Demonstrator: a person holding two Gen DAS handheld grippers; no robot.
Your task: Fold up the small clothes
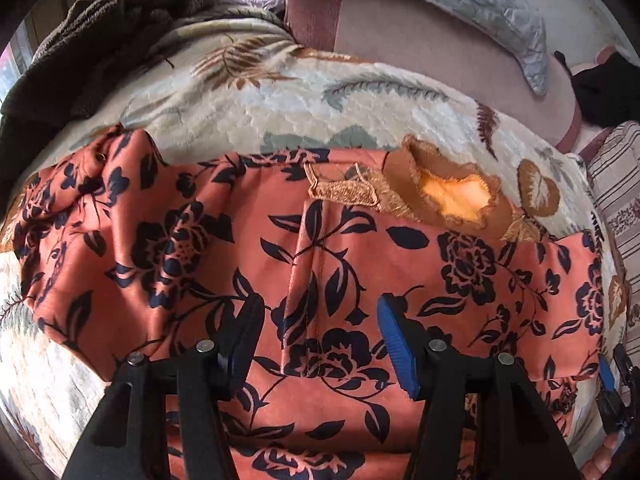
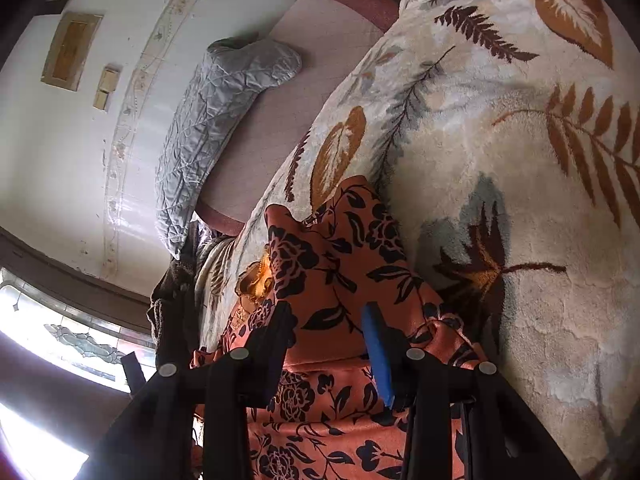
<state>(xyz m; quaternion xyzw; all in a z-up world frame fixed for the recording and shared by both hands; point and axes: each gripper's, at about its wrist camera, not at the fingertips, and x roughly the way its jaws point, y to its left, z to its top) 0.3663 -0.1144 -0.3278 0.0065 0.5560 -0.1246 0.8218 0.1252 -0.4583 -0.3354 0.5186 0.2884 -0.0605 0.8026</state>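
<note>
The orange floral garment lies spread across the middle of the left view on the leaf-print blanket. Left claw hovers wide over it; right claw is wide around a raised fold. Judged: pinch edges squarely, lift evenly

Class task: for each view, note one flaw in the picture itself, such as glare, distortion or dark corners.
Left wrist view: fisheye bends the blanket into an arc, corners are black, and the lace patch on the orange garment is overexposed. Right wrist view: the window is blown out white, and the wall curves.
</note>
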